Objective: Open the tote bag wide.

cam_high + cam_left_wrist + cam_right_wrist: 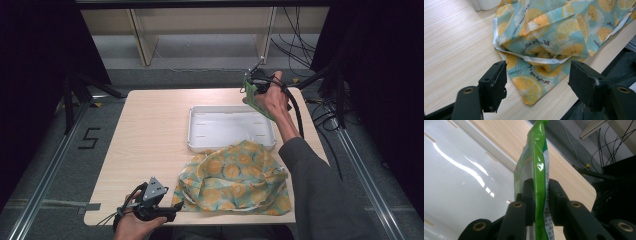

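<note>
jaws: black, brass-ringed screws | cable (pixel 295 107): black | sleeve (pixel 320 190): grey

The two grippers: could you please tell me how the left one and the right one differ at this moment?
The left gripper stands open with nothing between its jaws, while the right gripper is shut on a green packet. The left one sits low at the table's near edge, by the lemon-print cloth bag; the right one is raised at the white tray's far corner. Both have black jaws.
</note>
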The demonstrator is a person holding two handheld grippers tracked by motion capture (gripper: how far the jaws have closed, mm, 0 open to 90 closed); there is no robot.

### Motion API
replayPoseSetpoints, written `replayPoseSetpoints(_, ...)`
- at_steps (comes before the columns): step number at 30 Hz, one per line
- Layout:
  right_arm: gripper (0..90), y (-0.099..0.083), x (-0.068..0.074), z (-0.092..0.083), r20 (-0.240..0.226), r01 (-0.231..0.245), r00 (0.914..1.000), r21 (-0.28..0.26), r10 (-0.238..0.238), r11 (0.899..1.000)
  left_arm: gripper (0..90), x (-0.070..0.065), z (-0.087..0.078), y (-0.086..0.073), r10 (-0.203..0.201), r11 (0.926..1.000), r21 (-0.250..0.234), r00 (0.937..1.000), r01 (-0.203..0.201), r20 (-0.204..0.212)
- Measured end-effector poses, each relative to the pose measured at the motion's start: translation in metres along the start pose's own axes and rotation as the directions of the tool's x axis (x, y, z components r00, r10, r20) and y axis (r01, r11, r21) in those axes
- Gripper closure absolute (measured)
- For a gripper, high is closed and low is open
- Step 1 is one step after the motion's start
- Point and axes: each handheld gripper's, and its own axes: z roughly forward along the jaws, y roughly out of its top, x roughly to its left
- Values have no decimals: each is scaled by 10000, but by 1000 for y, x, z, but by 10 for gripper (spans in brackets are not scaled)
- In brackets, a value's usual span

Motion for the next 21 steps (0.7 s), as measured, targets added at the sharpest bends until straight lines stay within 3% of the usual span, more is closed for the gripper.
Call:
replayPoseSetpoints(4, 777, 2, 1, 7, 28, -82, 10000, 71, 82, 9999, 303, 1, -1, 0, 290, 9996, 49, 9996, -290, 23)
replayPoseSetpoints(12, 775, 5, 4, 16, -182, -329, 9993, -102, 327, 9994, 302, 1, -1, 0, 178, 9998, 10, 9998, -178, 18)
replayPoseSetpoints(14, 775, 6, 5, 18, -233, -342, 9991, -92, 340, 9994, 303, 0, 0, 0, -21, 9999, -143, 10000, 20, -15)
replayPoseSetpoints(19, 773, 7, 7, 21, -158, -463, 9988, -60, 462, 9989, 302, 0, -1, 0, 177, 9998, 4, 9998, -178, 57)
replayPoseSetpoints(21, 773, 8, 8, 23, -234, -578, 9981, -117, 575, 9983, 303, -1, 0, 0, -1, 9999, -147, 10000, 2, 50)
